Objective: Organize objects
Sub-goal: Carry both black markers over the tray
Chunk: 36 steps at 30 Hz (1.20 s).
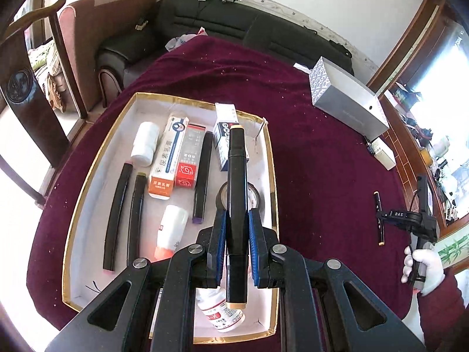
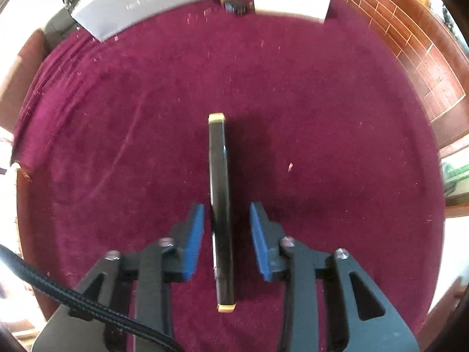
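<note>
My left gripper (image 1: pixel 237 223) is shut on a black marker with tan end caps (image 1: pixel 236 193) and holds it above the gold-rimmed white tray (image 1: pixel 96 158). The tray holds several black markers (image 1: pixel 117 214), white bottles (image 1: pixel 145 143), medicine boxes (image 1: pixel 167 158) and a tape roll (image 1: pixel 255 196). My right gripper (image 2: pixel 227 220) is open, its blue pads on either side of a second black marker with tan caps (image 2: pixel 221 205) that lies on the maroon cloth. That gripper also shows at the right of the left wrist view (image 1: pixel 410 217), over that marker (image 1: pixel 379 220).
A grey box with a patterned end (image 1: pixel 348 99) and a small white box (image 1: pixel 384 152) lie on the maroon tablecloth (image 1: pixel 322 176) to the far right. A black sofa (image 1: pixel 234 23) and wooden chairs (image 1: pixel 29 88) stand beyond the table. A wooden cabinet (image 2: pixel 410 44) is at the right.
</note>
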Tool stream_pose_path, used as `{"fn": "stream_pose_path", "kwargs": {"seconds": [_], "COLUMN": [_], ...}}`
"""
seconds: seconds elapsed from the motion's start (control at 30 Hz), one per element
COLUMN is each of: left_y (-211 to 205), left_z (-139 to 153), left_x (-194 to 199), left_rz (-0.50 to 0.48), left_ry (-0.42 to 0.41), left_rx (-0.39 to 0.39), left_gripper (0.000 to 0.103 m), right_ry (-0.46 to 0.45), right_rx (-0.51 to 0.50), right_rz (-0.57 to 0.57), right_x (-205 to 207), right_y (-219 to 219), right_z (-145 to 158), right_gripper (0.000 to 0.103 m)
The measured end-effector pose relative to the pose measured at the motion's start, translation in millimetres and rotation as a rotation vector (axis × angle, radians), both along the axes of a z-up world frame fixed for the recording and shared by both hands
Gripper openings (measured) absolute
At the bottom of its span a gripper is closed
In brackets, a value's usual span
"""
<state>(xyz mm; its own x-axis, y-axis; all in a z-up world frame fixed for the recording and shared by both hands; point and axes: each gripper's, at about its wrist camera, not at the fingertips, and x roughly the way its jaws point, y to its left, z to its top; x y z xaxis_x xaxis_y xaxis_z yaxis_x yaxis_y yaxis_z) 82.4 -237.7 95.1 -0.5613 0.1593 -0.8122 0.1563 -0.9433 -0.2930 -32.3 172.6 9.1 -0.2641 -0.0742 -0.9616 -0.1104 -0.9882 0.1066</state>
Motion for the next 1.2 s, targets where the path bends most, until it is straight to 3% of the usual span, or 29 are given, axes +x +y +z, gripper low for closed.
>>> {"fn": "stream_pose_path", "kwargs": {"seconds": [0.13,0.3,0.43,0.57,0.7,0.9,1.2], "left_y": [0.3,-3.7,-16.9,-39.5,-60.1,-73.6,-95.4], "left_z": [-1.5,-3.2,-5.9,-12.7,-20.5,-37.6,-62.6], "left_x": [0.5,1.6,7.9,16.9,25.5,31.9,19.7], "left_rz": [-0.011,-0.001,0.033,0.085,0.123,0.119,0.086], "left_ry": [-0.004,-0.007,-0.019,-0.043,-0.065,-0.09,-0.118], "left_rx": [0.005,0.011,0.011,0.001,-0.023,-0.055,-0.024], "left_gripper": [0.011,0.011,0.012,0.012,0.012,0.012,0.012], "right_ry": [-0.003,0.01,0.018,0.013,-0.04,-0.141,-0.204], "right_rx": [-0.123,-0.362,-0.492,-0.561,-0.605,-0.594,-0.503], "right_rz": [-0.026,-0.011,0.078,0.243,0.401,0.555,0.574], "right_x": [4.8,16.5,23.7,32.3,52.5,76.4,77.0], "right_y": [6.7,3.0,-31.7,-103.5,-178.2,-281.2,-355.4], "right_z": [4.4,18.0,43.5,66.7,76.5,61.9,30.8], "right_gripper": [0.012,0.012,0.013,0.013,0.013,0.013,0.013]}}
